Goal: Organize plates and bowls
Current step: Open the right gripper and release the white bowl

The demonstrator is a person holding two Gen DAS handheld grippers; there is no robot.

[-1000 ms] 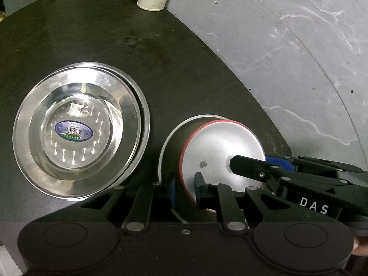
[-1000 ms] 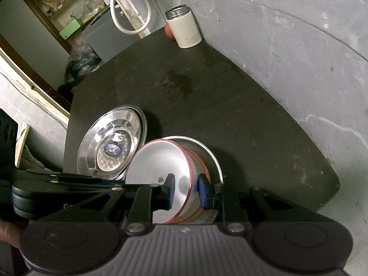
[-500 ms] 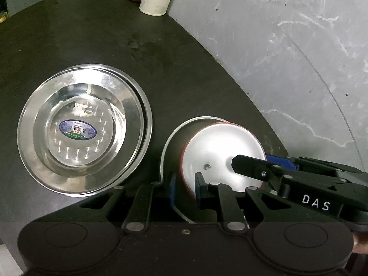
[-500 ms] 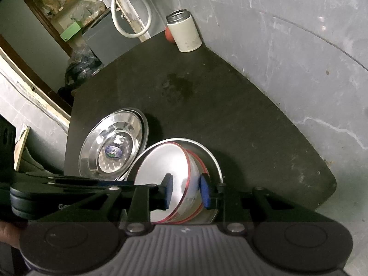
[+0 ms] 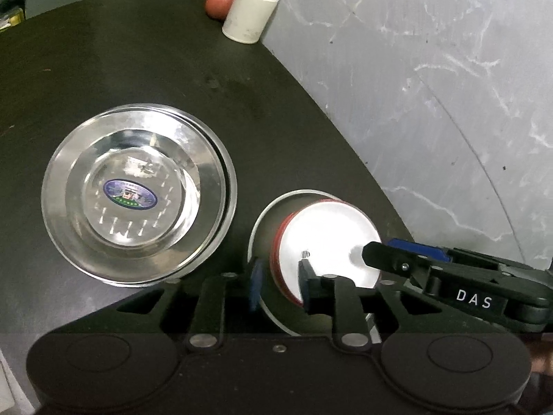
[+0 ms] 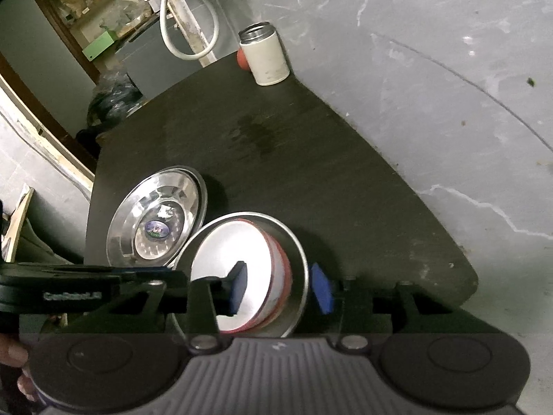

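Observation:
A white bowl with a red rim sits nested inside a steel bowl near the front edge of the dark table. My left gripper is open, and its fingers straddle the left rims of both bowls. In the right wrist view my right gripper stands wide open across the right rims, one pad inside the white bowl and one outside the steel bowl. A stack of steel plates lies to the left of the bowls, with a blue oval label in the top plate.
A white canister with a metal mouth and a red ball stand at the table's far corner. Grey marble floor lies past the table's curved right edge. A person's hand holds the left gripper's handle.
My right gripper has opened wide, letting go of the red-rimmed bowl's rim. The left gripper's fingers have spread a little. The white bowl now sits lower in the steel bowl.

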